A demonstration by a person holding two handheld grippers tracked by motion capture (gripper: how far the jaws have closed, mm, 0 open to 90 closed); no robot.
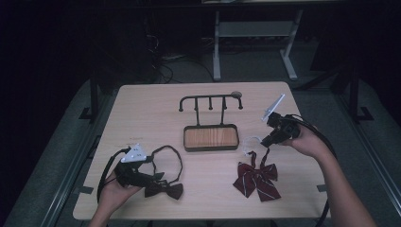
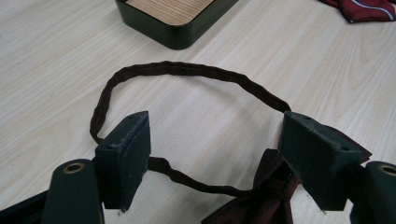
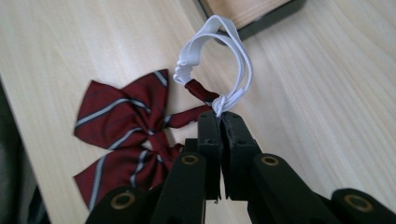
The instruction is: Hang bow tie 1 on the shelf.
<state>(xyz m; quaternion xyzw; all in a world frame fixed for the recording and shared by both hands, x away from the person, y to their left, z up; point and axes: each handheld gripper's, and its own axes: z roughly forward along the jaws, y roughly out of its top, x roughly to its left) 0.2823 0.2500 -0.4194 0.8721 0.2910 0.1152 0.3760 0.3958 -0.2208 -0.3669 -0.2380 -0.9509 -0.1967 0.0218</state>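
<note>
A red striped bow tie (image 1: 257, 178) (image 3: 122, 135) lies on the table's right side, with its white elastic loop (image 3: 219, 56) (image 1: 251, 142) lifted off the wood. My right gripper (image 1: 267, 140) (image 3: 219, 112) is shut on that elastic where it joins the red strap. A dark brown bow tie (image 1: 164, 189) (image 2: 266, 196) with a thin strap loop (image 2: 187, 70) (image 1: 171, 156) rests at the front left. My left gripper (image 1: 158, 177) (image 2: 215, 154) is open just above it, its jaws either side of the strap and knot and touching neither.
A black stand with a wooden base tray (image 1: 211, 137) (image 2: 177, 18) (image 3: 252, 14) and a rail of hooks (image 1: 210, 100) sits mid-table, beyond both ties. The table's front edge lies close under both hands. Dark floor and a white frame lie beyond the far edge.
</note>
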